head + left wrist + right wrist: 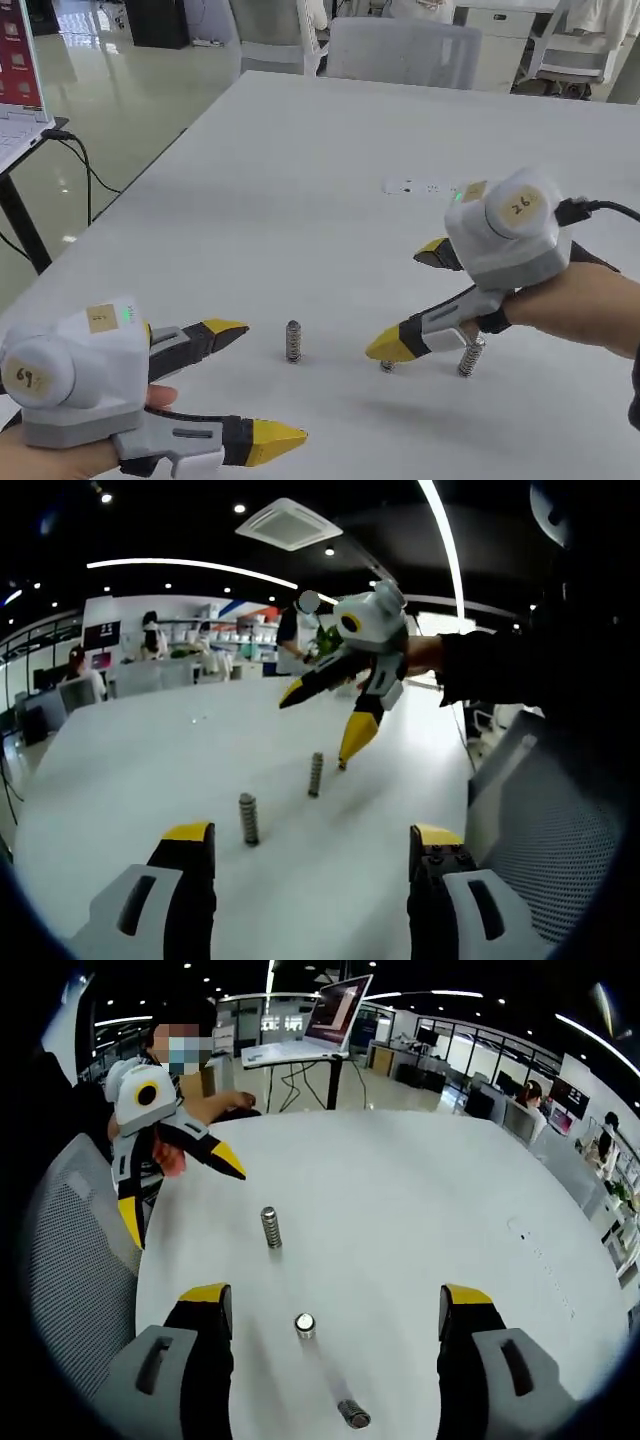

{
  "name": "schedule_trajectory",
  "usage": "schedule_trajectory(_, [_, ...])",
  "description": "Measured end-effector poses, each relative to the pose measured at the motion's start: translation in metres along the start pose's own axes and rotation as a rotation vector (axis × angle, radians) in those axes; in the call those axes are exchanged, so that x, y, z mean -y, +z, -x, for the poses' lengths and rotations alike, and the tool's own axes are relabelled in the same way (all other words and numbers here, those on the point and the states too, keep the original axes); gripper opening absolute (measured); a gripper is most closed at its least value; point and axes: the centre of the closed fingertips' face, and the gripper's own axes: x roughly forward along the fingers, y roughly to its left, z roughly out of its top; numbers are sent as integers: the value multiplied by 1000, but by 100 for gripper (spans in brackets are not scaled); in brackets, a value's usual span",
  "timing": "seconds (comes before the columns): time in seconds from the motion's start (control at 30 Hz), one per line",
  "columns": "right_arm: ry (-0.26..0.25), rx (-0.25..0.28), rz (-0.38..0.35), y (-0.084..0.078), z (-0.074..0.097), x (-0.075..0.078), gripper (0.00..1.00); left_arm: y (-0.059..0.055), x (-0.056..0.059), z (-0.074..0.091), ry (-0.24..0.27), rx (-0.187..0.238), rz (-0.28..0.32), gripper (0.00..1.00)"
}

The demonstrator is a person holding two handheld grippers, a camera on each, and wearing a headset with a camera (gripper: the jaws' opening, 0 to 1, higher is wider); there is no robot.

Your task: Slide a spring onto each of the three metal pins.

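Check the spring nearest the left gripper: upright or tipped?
Upright. The spring stands vertical on the white table, touching nothing else.

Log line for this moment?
left gripper open, empty | right gripper open, empty, near middle pin, seemingly bare | upright spring, tilted spring flank it

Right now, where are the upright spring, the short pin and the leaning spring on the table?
upright spring [293, 341]: head view, middle of its coils.
short pin [305, 1324]: right gripper view, its round top.
leaning spring [470, 355]: head view, middle of its coils.
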Motion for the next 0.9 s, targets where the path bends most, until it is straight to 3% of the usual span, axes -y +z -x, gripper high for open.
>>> schedule_trajectory(0.5, [-89,59,-83,-18,34,12,86,5,-2,-1,8,13,8,78])
schedule_trajectory(0.9, [-131,85,-132,-37,53,3,86,8,-1,-2,7,17,16,80])
